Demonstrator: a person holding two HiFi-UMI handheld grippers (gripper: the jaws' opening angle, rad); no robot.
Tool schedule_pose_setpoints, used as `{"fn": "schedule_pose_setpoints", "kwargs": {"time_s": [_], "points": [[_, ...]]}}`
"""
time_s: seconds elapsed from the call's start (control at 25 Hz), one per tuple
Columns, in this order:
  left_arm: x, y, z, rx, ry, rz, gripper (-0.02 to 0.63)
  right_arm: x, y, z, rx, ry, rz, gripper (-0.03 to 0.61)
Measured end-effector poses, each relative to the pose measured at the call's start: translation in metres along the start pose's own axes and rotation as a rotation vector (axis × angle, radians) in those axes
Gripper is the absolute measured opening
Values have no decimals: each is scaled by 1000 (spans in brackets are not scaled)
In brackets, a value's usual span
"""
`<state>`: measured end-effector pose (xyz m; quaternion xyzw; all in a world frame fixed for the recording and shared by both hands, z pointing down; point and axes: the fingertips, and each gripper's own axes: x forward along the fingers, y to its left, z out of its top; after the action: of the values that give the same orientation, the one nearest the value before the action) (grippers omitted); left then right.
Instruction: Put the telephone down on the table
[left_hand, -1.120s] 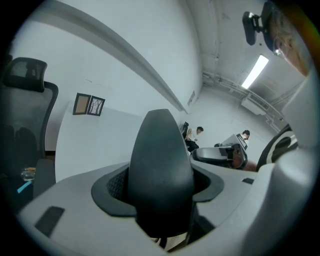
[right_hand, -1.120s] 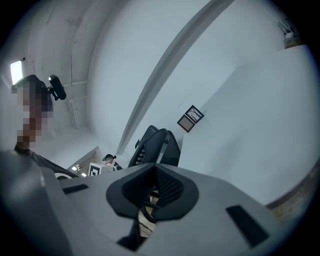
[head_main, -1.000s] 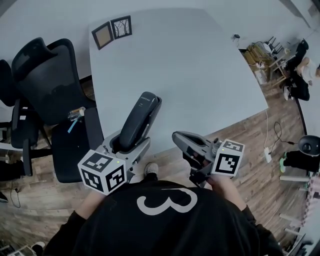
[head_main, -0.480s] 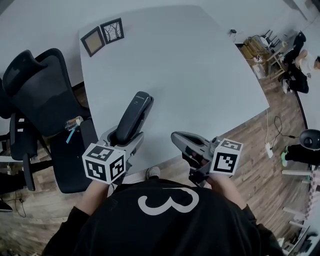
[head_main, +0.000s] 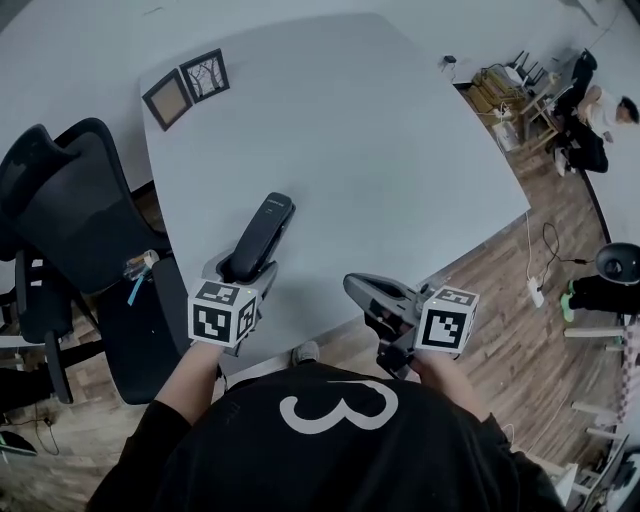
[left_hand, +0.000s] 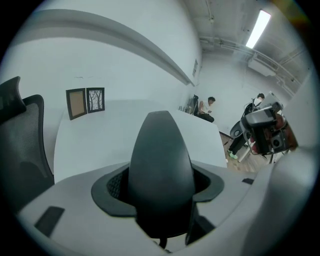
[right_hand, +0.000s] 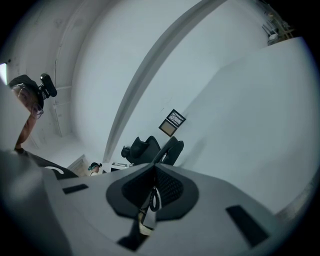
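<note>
A dark telephone handset (head_main: 260, 232) sticks out forward from my left gripper (head_main: 240, 272), which is shut on its lower end. It slants over the near left part of the pale table (head_main: 380, 170); whether it touches the top I cannot tell. In the left gripper view the handset (left_hand: 161, 160) fills the gap between the jaws of the left gripper (left_hand: 160, 200). My right gripper (head_main: 368, 296) hangs off the table's front edge, over the wooden floor. The right gripper (right_hand: 152, 187) has its jaws closed together with nothing held.
Two small picture frames (head_main: 187, 86) stand at the table's far left corner. A black office chair (head_main: 70, 210) sits against the table's left side. Past the right edge are cables, clutter and people (head_main: 590, 110) on the wooden floor.
The left gripper with the handset has moved forward and a little left over the table; the handset looks smaller and flatter. The right gripper has hardly moved.
</note>
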<state>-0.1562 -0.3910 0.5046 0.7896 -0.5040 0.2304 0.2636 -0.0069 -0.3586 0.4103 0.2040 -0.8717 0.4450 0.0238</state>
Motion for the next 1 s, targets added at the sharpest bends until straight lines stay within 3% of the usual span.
{"fn": "schedule_pose_setpoints", "kwargs": {"time_s": [0.32,1.0], "points": [[29,4,-14,-30,44,0,288,-11,-11,-2,20,-12,-41,9],[56,17,-27,45,93,57,288,2,-30,1,51,21,-48,9]]}}
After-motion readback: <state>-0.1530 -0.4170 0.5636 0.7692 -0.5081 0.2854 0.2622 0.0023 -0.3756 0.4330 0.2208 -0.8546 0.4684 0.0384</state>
